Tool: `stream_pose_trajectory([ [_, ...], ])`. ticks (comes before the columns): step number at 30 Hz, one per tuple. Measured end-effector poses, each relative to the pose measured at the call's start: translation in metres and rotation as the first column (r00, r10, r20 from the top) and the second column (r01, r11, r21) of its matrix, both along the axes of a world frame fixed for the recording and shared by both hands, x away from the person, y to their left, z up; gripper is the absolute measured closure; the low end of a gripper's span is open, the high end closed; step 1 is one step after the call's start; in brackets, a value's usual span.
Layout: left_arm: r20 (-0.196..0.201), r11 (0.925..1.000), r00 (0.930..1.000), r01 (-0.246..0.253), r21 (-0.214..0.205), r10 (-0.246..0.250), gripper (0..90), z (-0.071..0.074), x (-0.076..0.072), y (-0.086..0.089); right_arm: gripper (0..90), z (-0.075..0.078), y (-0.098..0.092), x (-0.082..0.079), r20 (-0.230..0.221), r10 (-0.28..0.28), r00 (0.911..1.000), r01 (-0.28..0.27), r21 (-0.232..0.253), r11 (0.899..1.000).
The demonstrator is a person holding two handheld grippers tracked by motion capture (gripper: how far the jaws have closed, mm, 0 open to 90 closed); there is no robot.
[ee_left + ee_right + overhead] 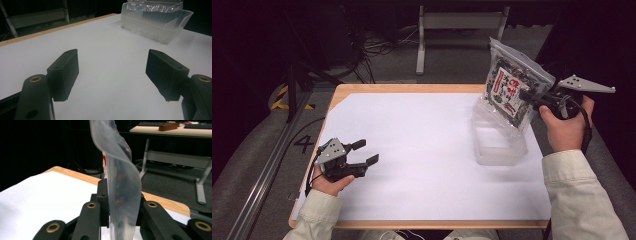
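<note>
A clear plastic bag [514,84] with a dark, red-and-white printed pack inside hangs upright over a clear plastic tub [499,142] at the table's right side. My right gripper [528,96] is shut on the bag's right edge; in the right gripper view the bag [120,177] rises edge-on between the black jaws. My left gripper [366,152] rests at the table's left, open, with nothing between its fingers [63,72]. The left gripper view has the tub [156,23] far ahead, the bag's bottom dipping into it.
White paper [422,150] covers the wooden table [412,88]. Behind the table are a white desk frame [457,25] and cables on the grey floor. Dark stands are at the left.
</note>
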State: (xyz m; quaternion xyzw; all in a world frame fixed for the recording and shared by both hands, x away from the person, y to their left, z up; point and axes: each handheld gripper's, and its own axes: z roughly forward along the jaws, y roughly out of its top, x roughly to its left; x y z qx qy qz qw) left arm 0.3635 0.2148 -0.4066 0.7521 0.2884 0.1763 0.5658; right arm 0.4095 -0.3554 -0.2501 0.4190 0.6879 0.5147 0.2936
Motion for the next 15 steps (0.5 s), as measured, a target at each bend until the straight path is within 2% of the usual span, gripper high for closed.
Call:
stream_pose_trajectory([
  [3,-0.004,1.0,1.0,-0.004,-0.004,0.004,27.3,0.0,0.0,-0.001,76.3,-0.002,-0.001,-0.002,-0.004,-0.023,0.9997,0.023,0.001,1.0],
  [15,-0.008,0.9999,0.9999,-0.012,-0.002,0.012,27.3,0.0,0.0,0.0,76.3,-0.018,-0.001,-0.003,-0.022,-0.019,0.9996,0.019,0.016,1.0],
])
